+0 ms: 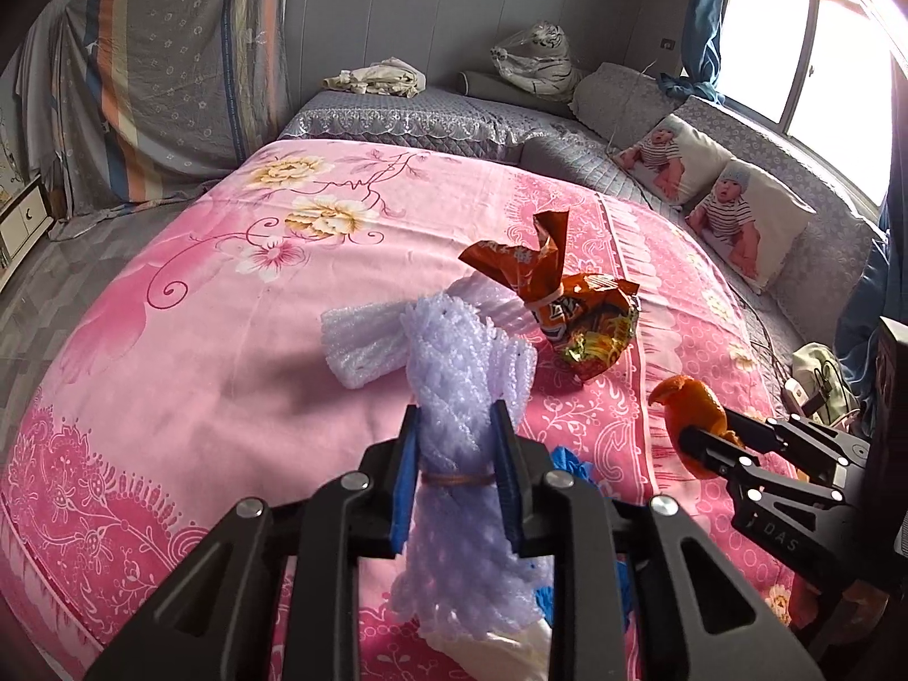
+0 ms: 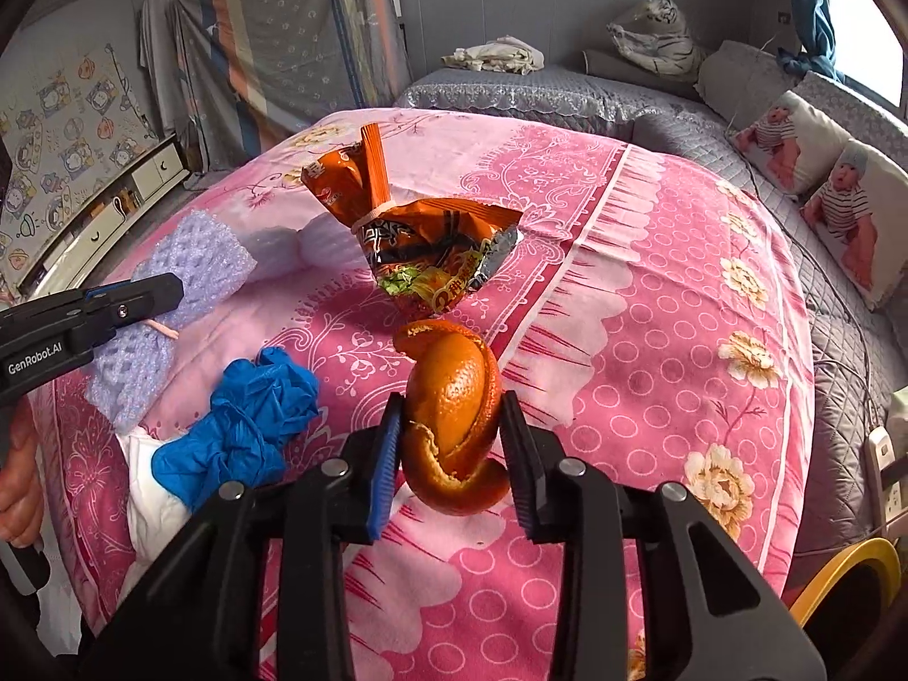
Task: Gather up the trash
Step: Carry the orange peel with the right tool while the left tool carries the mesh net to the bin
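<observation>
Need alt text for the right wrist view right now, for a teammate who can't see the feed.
The right gripper is shut on a curled orange peel above a pink floral bedspread. Beyond it lies a tied orange snack wrapper; a crumpled blue glove lies to the left. At far left, the left gripper holds purple foam netting.

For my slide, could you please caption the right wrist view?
Right tool grips orange peel above pink bedspread, noodle packet beyond.
</observation>
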{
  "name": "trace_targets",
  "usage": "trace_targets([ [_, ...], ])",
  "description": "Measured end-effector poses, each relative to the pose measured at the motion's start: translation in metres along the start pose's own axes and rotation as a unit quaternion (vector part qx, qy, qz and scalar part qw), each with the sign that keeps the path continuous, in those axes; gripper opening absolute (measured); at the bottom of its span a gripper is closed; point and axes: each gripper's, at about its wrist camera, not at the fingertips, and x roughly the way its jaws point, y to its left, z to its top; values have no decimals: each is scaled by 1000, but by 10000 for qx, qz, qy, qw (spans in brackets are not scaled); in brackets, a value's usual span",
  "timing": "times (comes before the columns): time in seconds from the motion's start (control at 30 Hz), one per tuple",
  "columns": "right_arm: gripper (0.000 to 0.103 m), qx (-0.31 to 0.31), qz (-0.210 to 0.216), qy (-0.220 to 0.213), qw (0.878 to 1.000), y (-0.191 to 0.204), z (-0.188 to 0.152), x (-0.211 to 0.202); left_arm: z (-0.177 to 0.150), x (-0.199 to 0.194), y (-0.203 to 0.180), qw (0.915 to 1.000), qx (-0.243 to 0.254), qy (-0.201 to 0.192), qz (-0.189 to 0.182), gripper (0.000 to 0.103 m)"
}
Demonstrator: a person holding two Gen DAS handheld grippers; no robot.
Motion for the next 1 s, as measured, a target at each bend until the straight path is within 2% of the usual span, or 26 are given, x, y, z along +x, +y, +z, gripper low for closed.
trace_targets([
  [0.2, 32, 138, 5, -66, 9999, -9, -1, -18, 0, -26, -11, 9996, 164, -209, -2, 23],
  [0.53, 32, 372, -114, -177, 9991, -31, -9, -42, -4, -64, -49, 9966, 563, -521, -286, 23],
  [1.0, 32, 921, -628, -642, 9917, -96, -24, -103, -9, -106, -127, 9829, 1318, -948, -867, 23],
])
